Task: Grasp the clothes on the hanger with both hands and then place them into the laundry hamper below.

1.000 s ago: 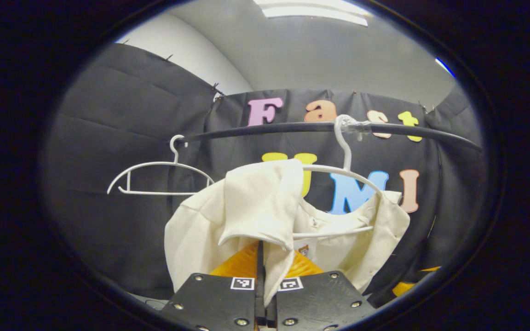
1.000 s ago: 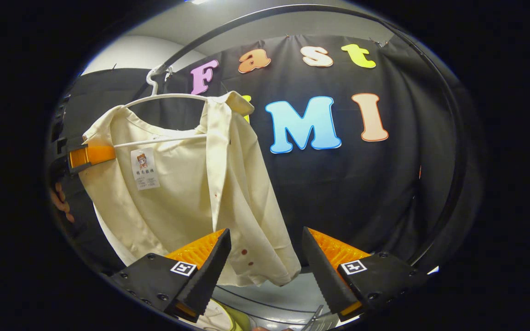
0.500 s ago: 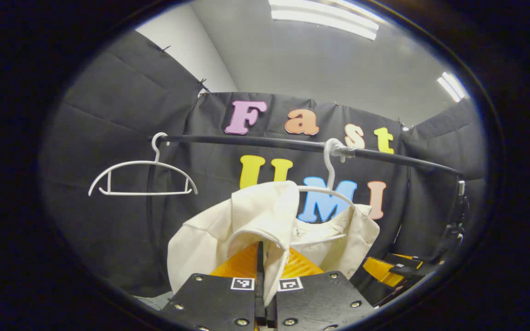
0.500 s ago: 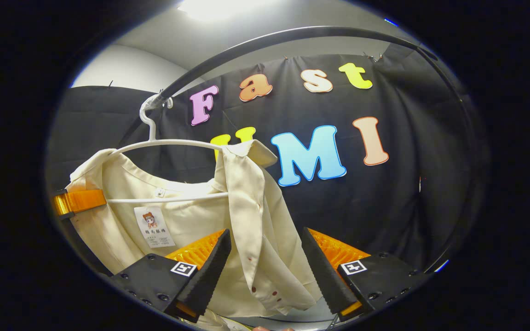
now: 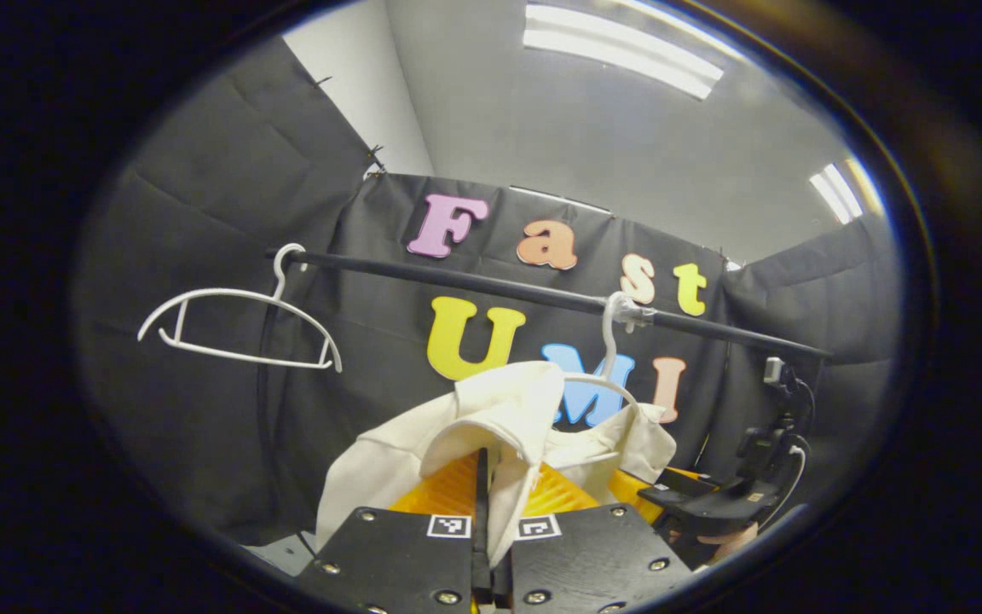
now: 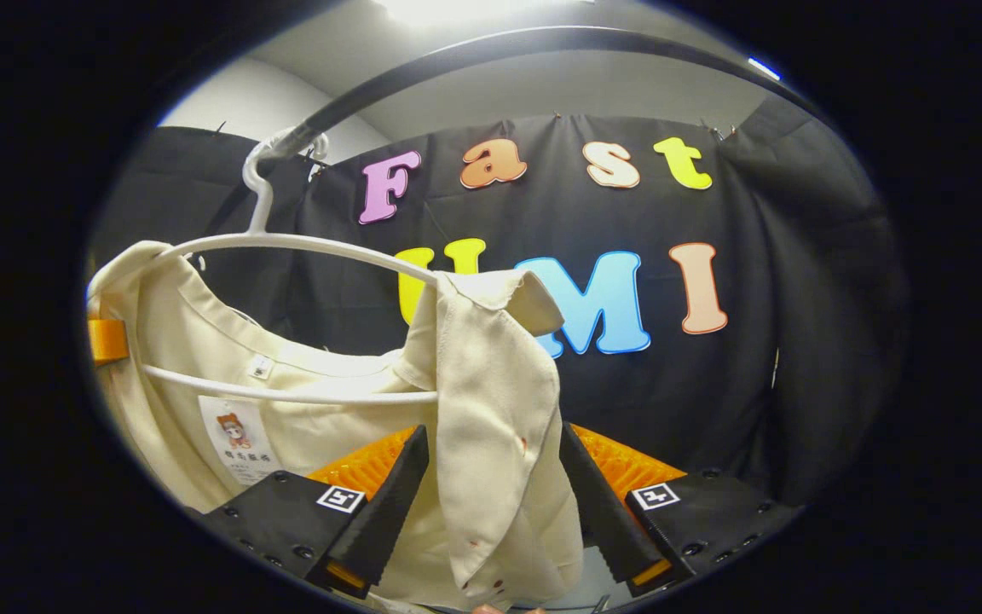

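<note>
Hanging from a black rail by the dark booth wall, the cream shirt sits on a white hanger. The left gripper has its fingers pinched together on the shirt's edge. The right gripper has its fingers apart around a flap. I think it should squeeze tight before lifting.

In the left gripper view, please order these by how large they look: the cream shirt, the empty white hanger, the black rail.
1. Black rail, the longest, spanning most of the view.
2. Cream shirt, although nearness to the camera enlarges it.
3. Empty white hanger, thin and farther away.
</note>
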A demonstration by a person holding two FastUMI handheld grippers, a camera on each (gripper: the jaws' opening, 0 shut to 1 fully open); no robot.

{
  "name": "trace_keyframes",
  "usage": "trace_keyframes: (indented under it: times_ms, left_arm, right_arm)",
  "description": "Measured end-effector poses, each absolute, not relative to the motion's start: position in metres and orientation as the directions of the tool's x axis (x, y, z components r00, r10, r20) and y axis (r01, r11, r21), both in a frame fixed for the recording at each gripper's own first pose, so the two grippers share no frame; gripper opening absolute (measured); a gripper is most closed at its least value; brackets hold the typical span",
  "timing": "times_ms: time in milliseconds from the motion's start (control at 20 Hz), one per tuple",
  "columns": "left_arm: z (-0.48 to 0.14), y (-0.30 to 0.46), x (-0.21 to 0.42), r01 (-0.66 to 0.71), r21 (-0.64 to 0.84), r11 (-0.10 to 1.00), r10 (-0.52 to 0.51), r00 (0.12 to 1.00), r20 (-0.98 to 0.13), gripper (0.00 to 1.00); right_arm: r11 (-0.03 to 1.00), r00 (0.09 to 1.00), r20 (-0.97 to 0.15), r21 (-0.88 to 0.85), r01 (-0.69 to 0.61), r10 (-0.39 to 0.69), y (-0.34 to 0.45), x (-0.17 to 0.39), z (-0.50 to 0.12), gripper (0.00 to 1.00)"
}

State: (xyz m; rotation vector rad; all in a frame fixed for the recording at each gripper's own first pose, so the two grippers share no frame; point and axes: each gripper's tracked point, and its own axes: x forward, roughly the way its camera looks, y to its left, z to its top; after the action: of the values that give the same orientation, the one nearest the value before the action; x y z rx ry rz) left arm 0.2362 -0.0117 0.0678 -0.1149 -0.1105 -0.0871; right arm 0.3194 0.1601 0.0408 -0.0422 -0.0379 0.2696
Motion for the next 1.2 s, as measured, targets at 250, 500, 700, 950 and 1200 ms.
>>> trace_keyframes:
  times_ms: [250, 500, 700, 950, 1200]
  left_arm:
    - [0.061, -0.008, 0.239, 0.086, -0.058, 0.995, -0.08, 0.991, 0.105, 0.03]
    - [0.052, 0.001, 0.241, 0.063, -0.062, 0.996, -0.057, 0.994, 0.095, 0.03]
    - [0.053, 0.008, 0.232, 0.055, -0.067, 0.996, -0.048, 0.994, 0.1, 0.04]
    - [0.064, 0.02, 0.223, 0.06, -0.069, 0.996, -0.052, 0.992, 0.116, 0.03]
    - [0.068, 0.031, 0.232, 0.053, -0.137, 0.989, -0.035, 0.991, 0.127, 0.03]
  right_arm:
    - [0.973, 0.974, 0.011, -0.047, -0.226, 0.227, 0.158, 0.342, 0.036, 0.92]
    - [0.969, 0.969, 0.026, -0.007, -0.248, 0.248, 0.154, 0.343, 0.049, 0.13]
    - [0.946, 0.946, 0.016, 0.003, -0.323, 0.323, 0.156, 0.341, 0.051, 0.04]
    - [0.965, 0.968, 0.05, 0.081, -0.251, 0.248, 0.129, 0.368, 0.068, 0.04]
    - [0.98, 0.979, 0.103, 0.084, -0.182, 0.173, 0.109, 0.378, 0.084, 0.01]
